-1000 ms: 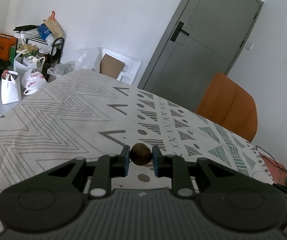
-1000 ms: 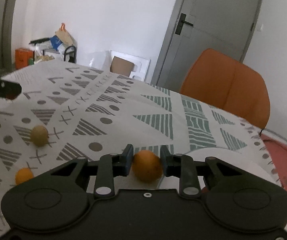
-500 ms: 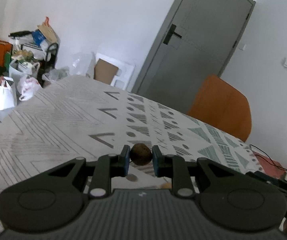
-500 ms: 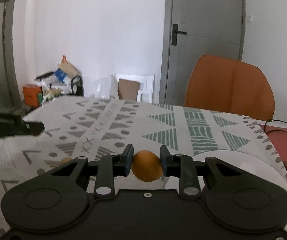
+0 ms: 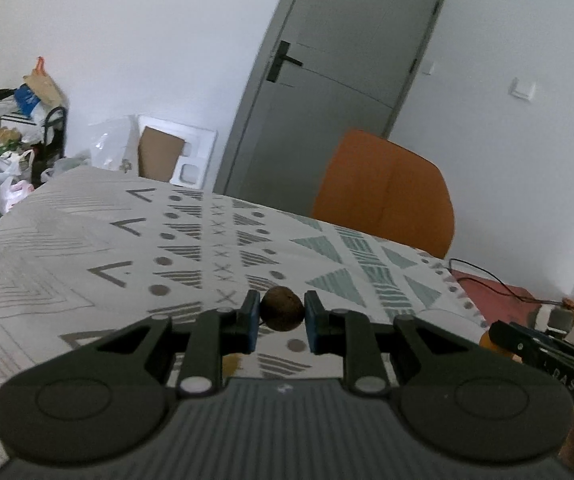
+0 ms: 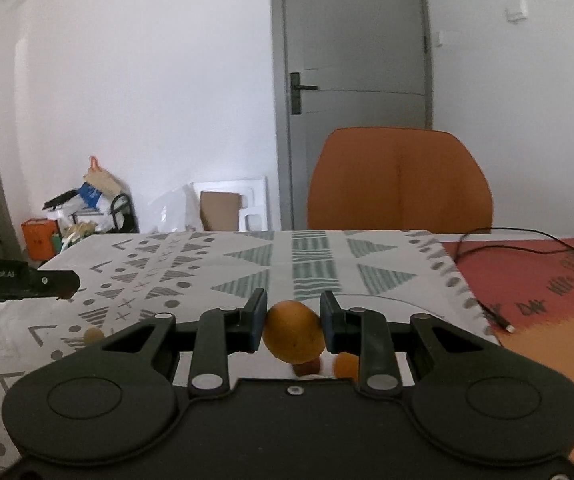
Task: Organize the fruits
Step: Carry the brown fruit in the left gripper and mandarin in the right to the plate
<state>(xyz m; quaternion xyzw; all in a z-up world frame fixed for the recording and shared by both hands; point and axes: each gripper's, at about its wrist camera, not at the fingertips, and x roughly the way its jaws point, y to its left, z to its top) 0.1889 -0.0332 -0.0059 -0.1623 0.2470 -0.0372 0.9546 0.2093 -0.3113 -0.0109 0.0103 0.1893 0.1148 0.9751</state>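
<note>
Grasping a round brown fruit (image 5: 281, 309), left hand-held gripper (image 5: 281, 322); right (image 6: 293, 330) clamps orange (image 6: 294, 336), long axis crosswise.

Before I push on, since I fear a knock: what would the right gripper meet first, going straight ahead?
The right gripper, shut on the orange fruit, points across the patterned tablecloth at the orange chair. Nothing stands between, so probably the chair back, though depth is unclear.

We see left claw (image 5: 281, 322): matte black, blue-faced fingers, ribbed grey housing, round silver pivot screws | right claw (image 6: 293, 322): black with smooth housing, same silver screws | white "GenRobot.AI" lettering along the left claw's side in the right view.
</note>
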